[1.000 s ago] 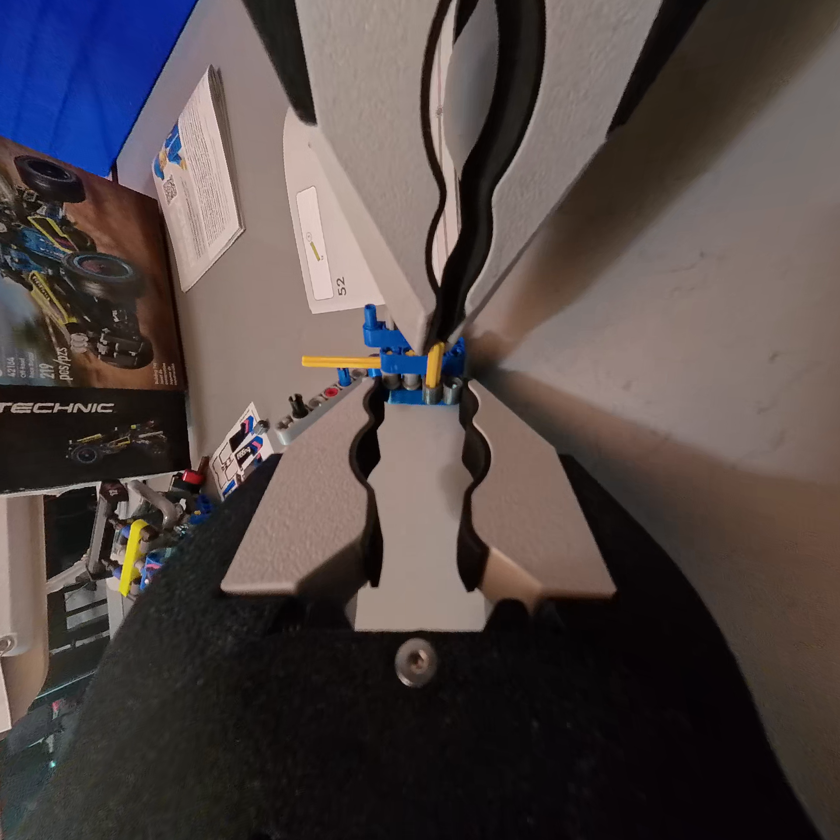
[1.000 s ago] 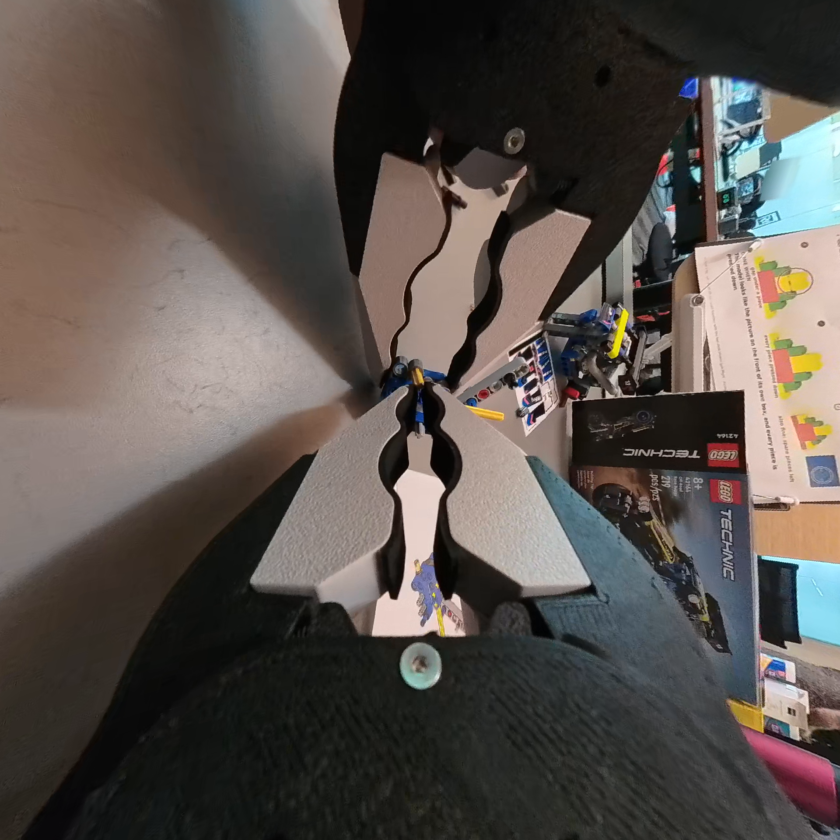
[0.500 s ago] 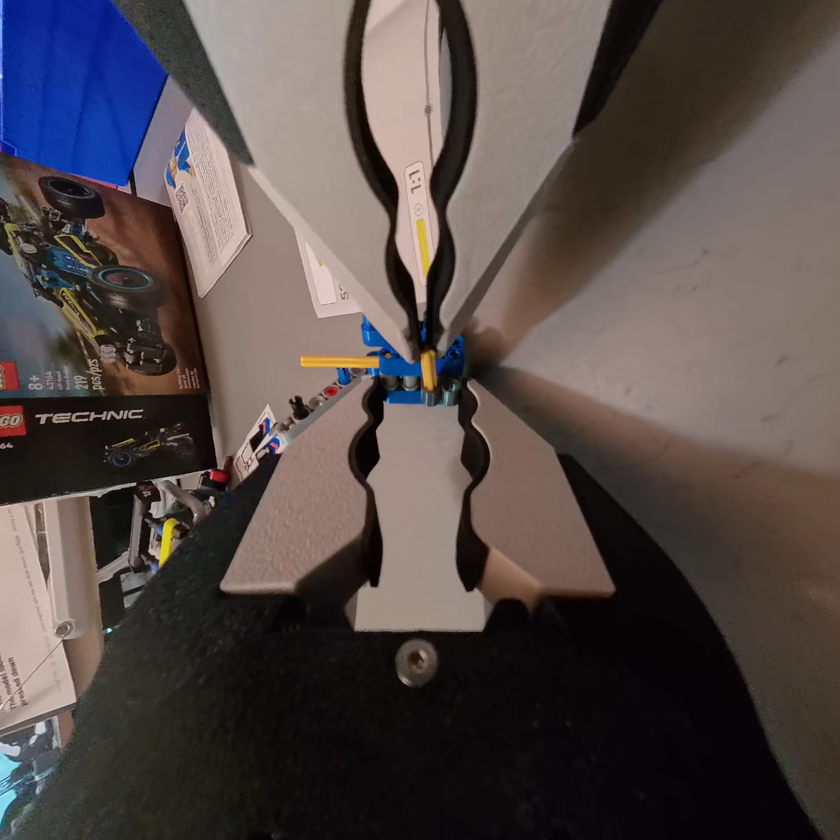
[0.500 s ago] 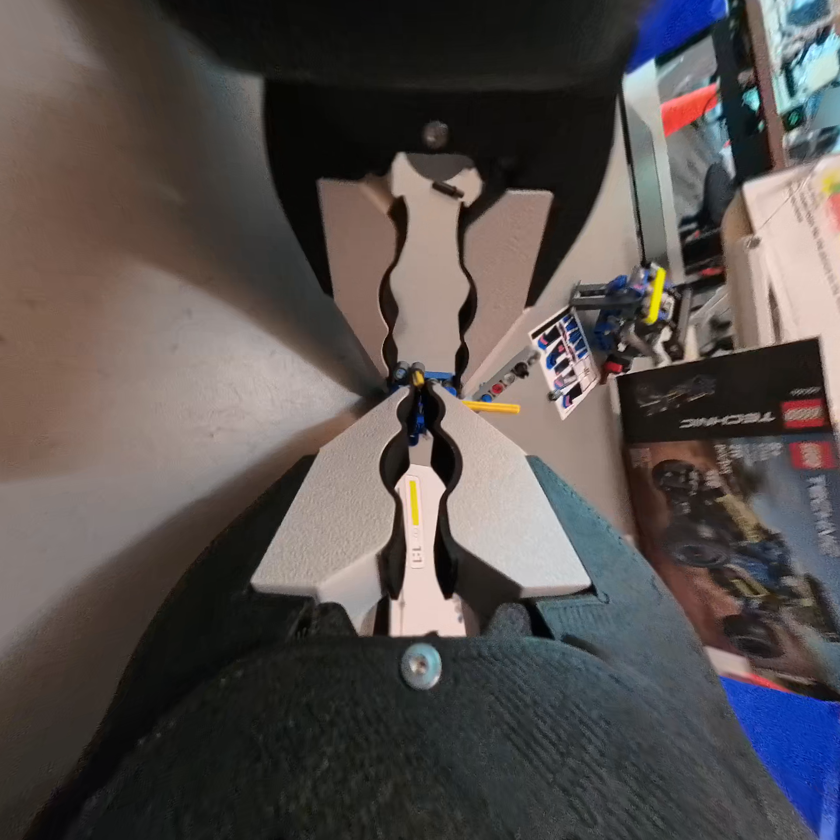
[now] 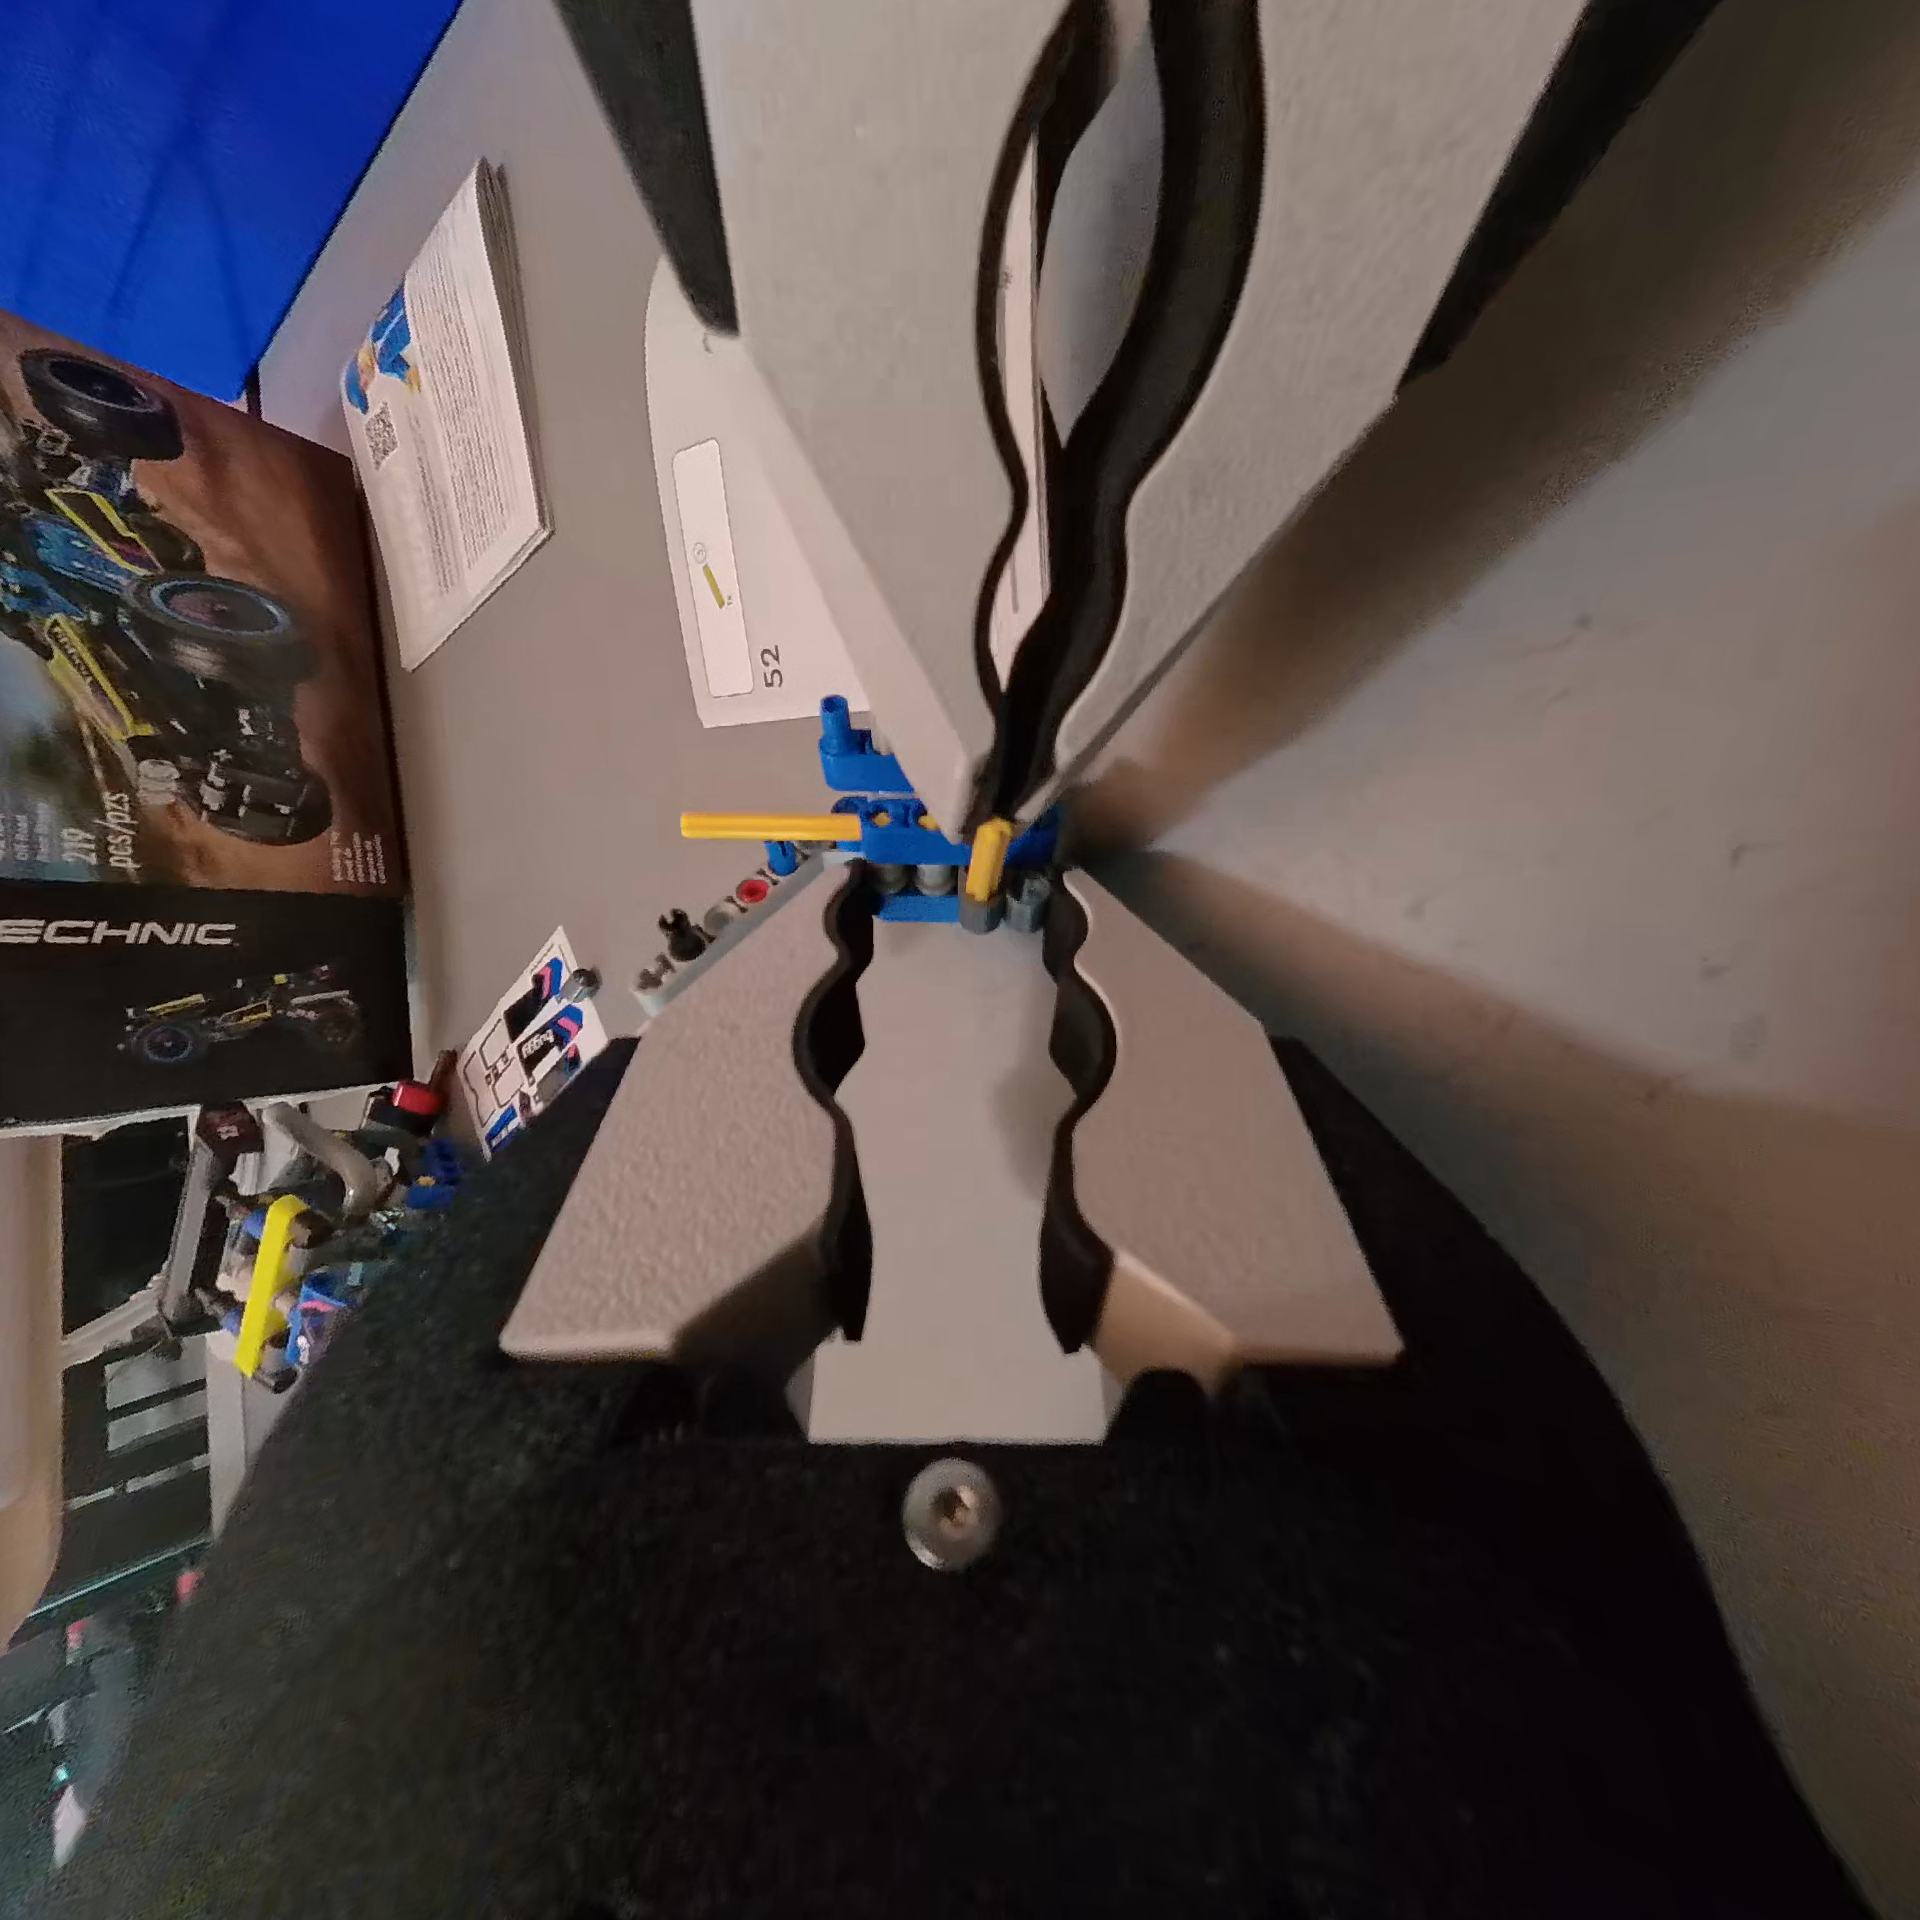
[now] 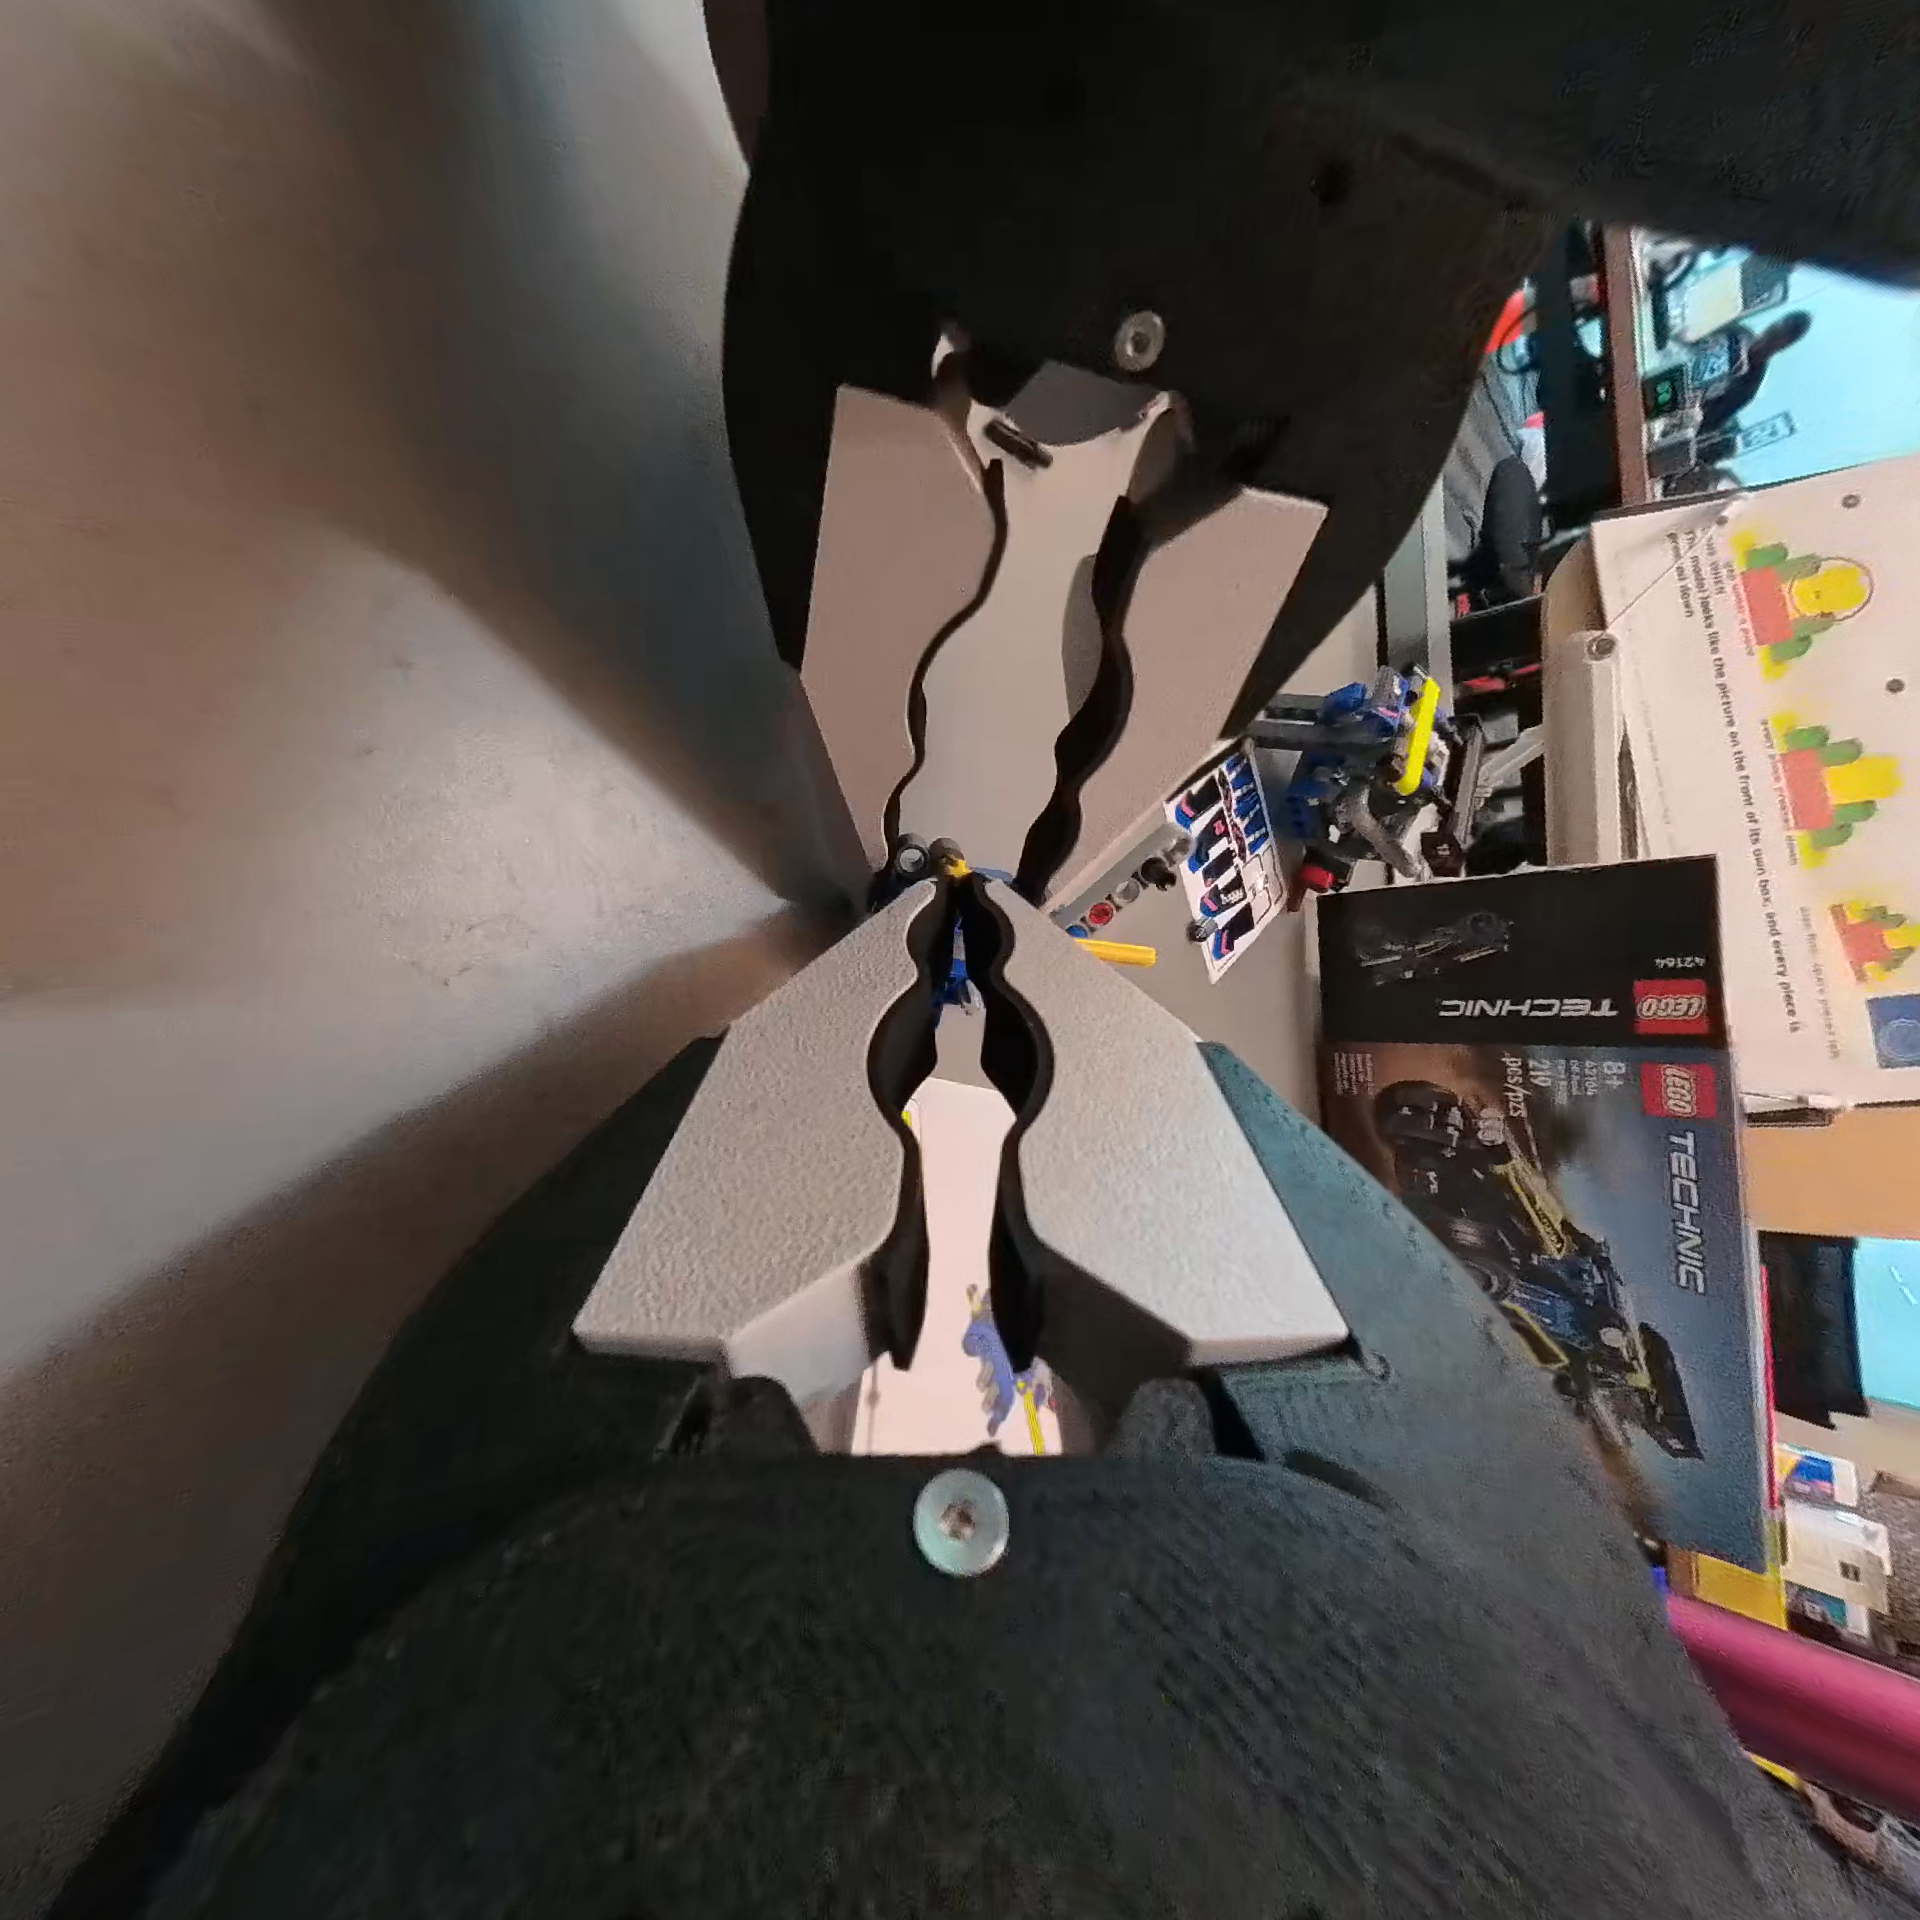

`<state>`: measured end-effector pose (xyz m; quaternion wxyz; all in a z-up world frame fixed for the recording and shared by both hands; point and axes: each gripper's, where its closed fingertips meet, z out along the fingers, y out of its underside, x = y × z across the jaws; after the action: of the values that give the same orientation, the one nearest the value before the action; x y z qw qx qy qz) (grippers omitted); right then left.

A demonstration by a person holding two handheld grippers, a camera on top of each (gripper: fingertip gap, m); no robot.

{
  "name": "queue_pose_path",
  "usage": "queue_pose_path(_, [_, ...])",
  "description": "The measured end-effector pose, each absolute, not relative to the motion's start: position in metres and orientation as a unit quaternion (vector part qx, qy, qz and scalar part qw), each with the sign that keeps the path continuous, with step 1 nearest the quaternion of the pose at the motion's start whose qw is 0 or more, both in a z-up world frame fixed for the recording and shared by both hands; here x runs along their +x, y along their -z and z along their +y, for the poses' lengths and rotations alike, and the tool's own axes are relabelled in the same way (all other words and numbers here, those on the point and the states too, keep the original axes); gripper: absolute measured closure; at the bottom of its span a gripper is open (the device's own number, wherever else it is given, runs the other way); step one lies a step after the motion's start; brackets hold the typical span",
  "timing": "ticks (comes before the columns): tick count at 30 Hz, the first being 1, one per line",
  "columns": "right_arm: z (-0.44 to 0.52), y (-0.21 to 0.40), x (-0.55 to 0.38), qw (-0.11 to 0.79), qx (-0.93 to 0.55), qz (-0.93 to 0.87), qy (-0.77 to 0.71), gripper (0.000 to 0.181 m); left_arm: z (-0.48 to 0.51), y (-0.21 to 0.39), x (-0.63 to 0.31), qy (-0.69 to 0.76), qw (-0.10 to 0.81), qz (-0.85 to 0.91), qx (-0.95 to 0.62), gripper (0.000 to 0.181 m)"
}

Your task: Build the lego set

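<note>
Blue and yellow, the small lego assembly sits between both tools above the grey table. Left gripper clamps its grey-pinned end; the right gripper pinches the short yellow axle from the opposite side, fingers nearly together. Since half a second ago the right tool has rolled, so the instruction booklet shows beside it again.

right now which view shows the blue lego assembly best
Left wrist view: the blue lego assembly shows its beams, grey pins and yellow axle. In the right wrist view the right claw hides nearly all of it.
</note>
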<state>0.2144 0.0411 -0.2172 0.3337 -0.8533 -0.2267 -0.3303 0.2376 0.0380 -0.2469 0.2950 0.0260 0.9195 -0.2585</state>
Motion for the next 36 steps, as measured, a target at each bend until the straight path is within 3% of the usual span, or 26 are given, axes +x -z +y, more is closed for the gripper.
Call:
queue_pose_path(10, [0.039,0.222,0.219,0.341,-0.884,-0.168,0.272,0.181,0.036,0.245,0.24,0.262,0.303,0.916,0.029,0.151])
queue_pose_path(18, [0.04,0.209,0.209,0.426,-0.856,-0.167,0.24,0.176,0.035,0.246,0.24,0.271,0.298,0.915,0.025,0.151])
queue_pose_path(24, [0.035,0.22,0.208,0.406,-0.863,-0.179,0.24,0.164,0.035,0.246,0.238,0.273,0.295,0.915,0.029,0.151])
queue_pose_path(26, [0.023,0.222,0.208,0.38,-0.873,-0.186,0.242,0.168,0.035,0.246,0.238,0.275,0.294,0.915,0.028,0.151])
queue_pose_path(30, [-0.008,0.236,0.197,0.365,-0.91,-0.128,0.15,0.161,0.036,0.247,0.238,0.283,0.286,0.915,0.022,0.151])
queue_pose_path(36, [-0.007,0.231,0.191,0.438,-0.896,-0.05,0.051,0.16,0.034,0.249,0.228,0.349,0.196,0.916,-0.027,0.151])
